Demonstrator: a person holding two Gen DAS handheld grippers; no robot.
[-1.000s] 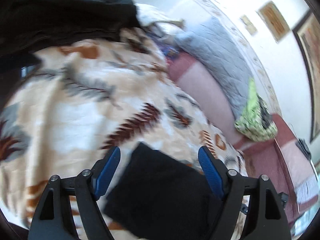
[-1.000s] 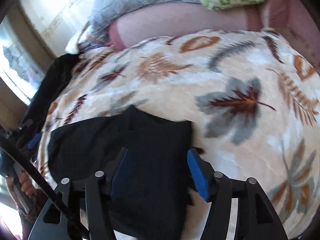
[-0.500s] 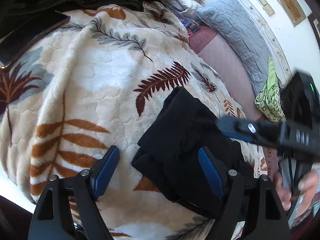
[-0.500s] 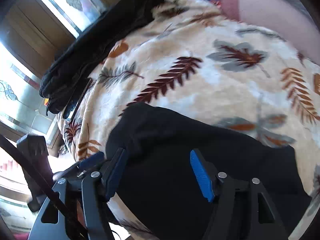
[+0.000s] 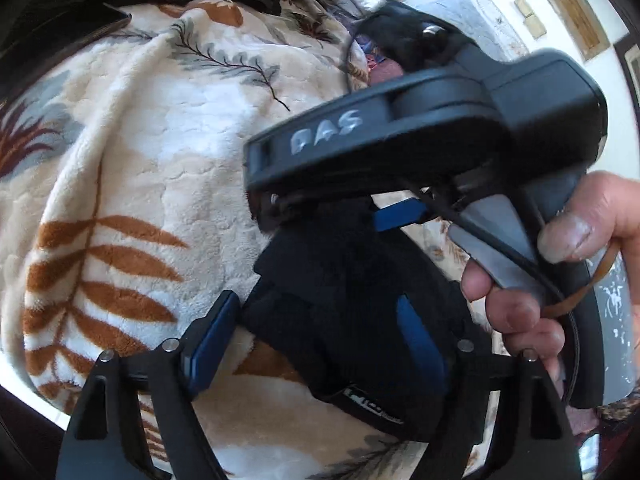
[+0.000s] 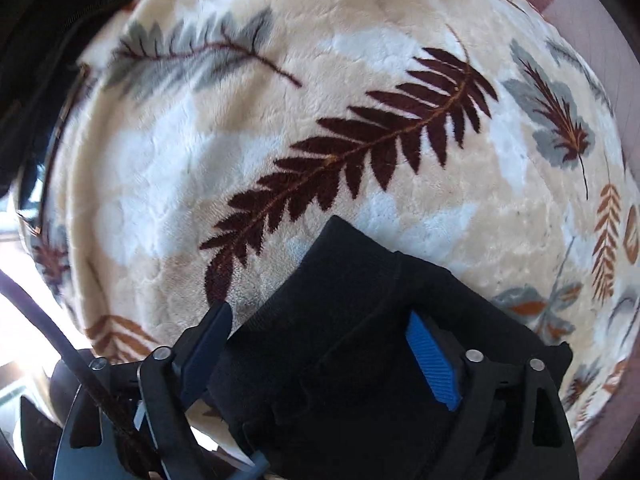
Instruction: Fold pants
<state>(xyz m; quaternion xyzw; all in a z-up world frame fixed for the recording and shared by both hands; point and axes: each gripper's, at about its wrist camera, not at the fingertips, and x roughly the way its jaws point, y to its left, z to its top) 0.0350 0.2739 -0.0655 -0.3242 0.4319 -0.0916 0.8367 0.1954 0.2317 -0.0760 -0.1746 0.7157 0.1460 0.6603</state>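
Leaf-print blanket under black pants, both grippers spread

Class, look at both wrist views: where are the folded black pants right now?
The folded black pants lie on the leaf-print blanket, low in both views, between each open gripper's blue pads.

One folded black pants, two grippers, one leaf-print blanket, one hand.
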